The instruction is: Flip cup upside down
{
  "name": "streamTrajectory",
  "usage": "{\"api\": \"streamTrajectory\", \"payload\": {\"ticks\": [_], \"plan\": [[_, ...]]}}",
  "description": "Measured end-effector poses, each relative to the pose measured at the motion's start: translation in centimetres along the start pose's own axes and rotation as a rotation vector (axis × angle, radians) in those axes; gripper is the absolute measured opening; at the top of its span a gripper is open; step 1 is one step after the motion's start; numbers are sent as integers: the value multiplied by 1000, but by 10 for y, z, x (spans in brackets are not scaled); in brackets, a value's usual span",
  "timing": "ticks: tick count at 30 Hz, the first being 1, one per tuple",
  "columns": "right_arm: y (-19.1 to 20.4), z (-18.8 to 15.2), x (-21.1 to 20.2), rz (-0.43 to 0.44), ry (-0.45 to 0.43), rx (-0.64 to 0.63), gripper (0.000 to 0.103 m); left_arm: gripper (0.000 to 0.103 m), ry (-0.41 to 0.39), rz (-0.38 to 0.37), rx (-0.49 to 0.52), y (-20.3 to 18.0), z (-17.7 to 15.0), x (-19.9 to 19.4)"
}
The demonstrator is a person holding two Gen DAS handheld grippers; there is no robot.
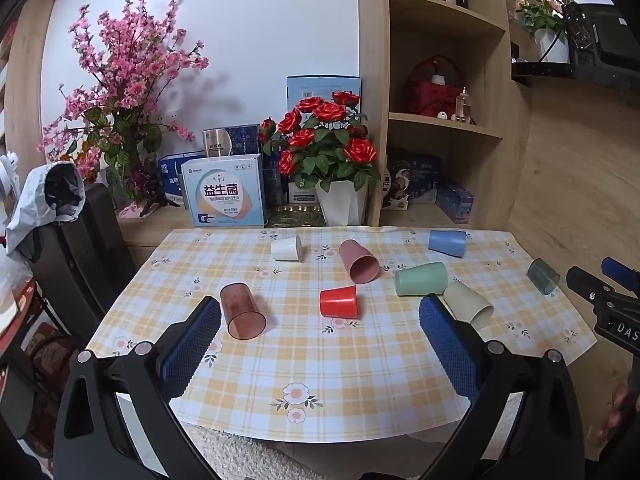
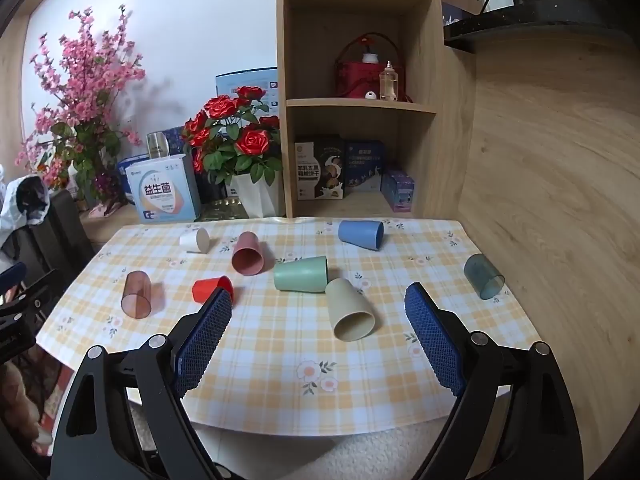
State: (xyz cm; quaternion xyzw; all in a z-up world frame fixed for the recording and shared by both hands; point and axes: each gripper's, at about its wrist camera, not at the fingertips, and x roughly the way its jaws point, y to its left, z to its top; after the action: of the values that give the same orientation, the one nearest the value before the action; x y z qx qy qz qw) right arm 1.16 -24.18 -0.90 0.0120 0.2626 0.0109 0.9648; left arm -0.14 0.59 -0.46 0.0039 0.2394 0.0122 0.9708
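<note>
Checked table (image 1: 280, 360) bears eight cups (image 2: 352, 312); both hand-held grippers (image 1: 320, 320) (image 2: 318, 308) gape wide, empty

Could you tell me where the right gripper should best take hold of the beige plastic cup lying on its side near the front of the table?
Grip the beige plastic cup across its mid-body, coming down from above. It lies on its side, open mouth toward the camera, so both curved flanks are exposed. The green plastic cup touches or nearly touches its base, so stay nearer the mouth. The right gripper is open.

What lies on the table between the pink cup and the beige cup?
The green cup, on its side, lies between the pink cup and the beige cup; its base end touches the beige cup. The right wrist view shows this best.
</note>
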Motion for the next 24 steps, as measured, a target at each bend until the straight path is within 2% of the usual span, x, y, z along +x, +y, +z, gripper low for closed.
{"api": "streamTrajectory", "payload": {"ticks": [24], "plan": [[-1,3,1,1,-3,2,86,97,-16,-7,-2,-2,4,-5]]}}
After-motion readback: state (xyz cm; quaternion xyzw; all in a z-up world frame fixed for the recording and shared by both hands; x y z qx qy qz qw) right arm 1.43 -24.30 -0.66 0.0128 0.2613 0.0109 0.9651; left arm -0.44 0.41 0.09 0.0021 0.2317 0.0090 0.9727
